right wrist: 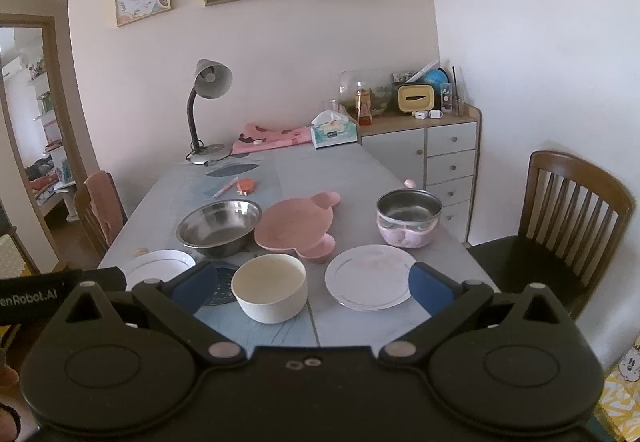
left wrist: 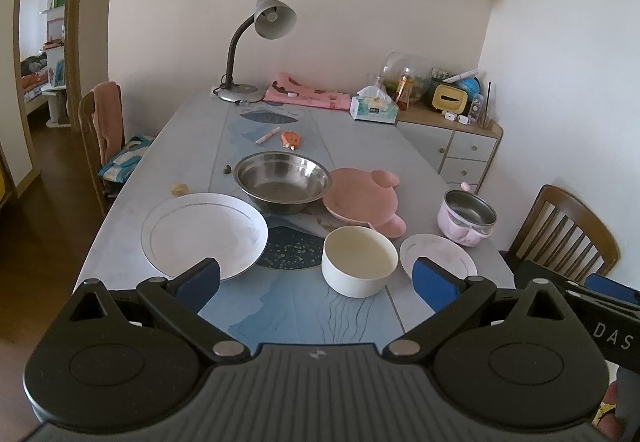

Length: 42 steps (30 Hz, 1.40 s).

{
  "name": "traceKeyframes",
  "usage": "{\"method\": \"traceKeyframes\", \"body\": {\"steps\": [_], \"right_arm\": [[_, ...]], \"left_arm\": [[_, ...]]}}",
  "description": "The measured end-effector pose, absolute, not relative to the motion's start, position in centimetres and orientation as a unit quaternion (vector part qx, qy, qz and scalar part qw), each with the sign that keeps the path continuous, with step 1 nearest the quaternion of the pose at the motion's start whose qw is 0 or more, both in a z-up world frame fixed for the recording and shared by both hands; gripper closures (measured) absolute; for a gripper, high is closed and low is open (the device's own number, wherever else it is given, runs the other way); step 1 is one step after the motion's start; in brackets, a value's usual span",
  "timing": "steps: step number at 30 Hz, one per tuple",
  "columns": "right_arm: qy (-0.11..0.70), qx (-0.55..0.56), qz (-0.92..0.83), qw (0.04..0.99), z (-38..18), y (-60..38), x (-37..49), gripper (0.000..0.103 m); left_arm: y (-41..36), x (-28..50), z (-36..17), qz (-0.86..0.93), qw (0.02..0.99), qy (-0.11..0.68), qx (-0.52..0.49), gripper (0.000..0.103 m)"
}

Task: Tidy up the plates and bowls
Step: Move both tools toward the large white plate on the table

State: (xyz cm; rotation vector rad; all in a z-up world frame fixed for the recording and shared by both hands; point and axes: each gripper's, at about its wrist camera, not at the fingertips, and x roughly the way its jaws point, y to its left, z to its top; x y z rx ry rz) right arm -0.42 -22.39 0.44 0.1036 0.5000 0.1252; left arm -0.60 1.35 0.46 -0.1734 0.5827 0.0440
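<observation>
On the grey table lie a large white plate [left wrist: 202, 232] at the left, a steel bowl [left wrist: 282, 178] behind it, a pink bear-shaped plate [left wrist: 360, 198], a cream bowl [left wrist: 359, 260] in front, a small white plate [left wrist: 438, 252] and a pink-and-steel bowl [left wrist: 468, 216] at the right. My left gripper [left wrist: 316, 282] is open and empty, held above the near table edge in front of the cream bowl. My right gripper [right wrist: 312, 292] is open and empty, with the cream bowl [right wrist: 270, 288] and small white plate [right wrist: 370, 276] seen between its fingers. The steel bowl [right wrist: 219, 222], pink plate [right wrist: 296, 228] and pink-and-steel bowl [right wrist: 408, 216] lie beyond.
A desk lamp [left wrist: 256, 42], pink cloth [left wrist: 304, 94] and tissue box [left wrist: 374, 108] stand at the table's far end. A pen [left wrist: 267, 135] and an orange item [left wrist: 291, 139] lie mid-table. Wooden chairs [right wrist: 568, 218] stand at both sides; a drawer cabinet [right wrist: 444, 158] is at the right.
</observation>
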Motion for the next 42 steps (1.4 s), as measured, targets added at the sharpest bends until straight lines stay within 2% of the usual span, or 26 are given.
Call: {"method": "traceKeyframes", "body": {"steps": [22,42], "right_arm": [[0.246,0.033,0.060,0.967,0.8,-20.6,-0.8,0.000],[0.231,0.016,0.073,0.970,1.4,-19.7,-1.0,0.001]], "left_arm": [[2.4,-1.5,1.0,0.020,0.964,0.251,-0.081,0.000],[3.2,-1.3,0.5,0.032,0.960,0.264,-0.083,0.000]]}}
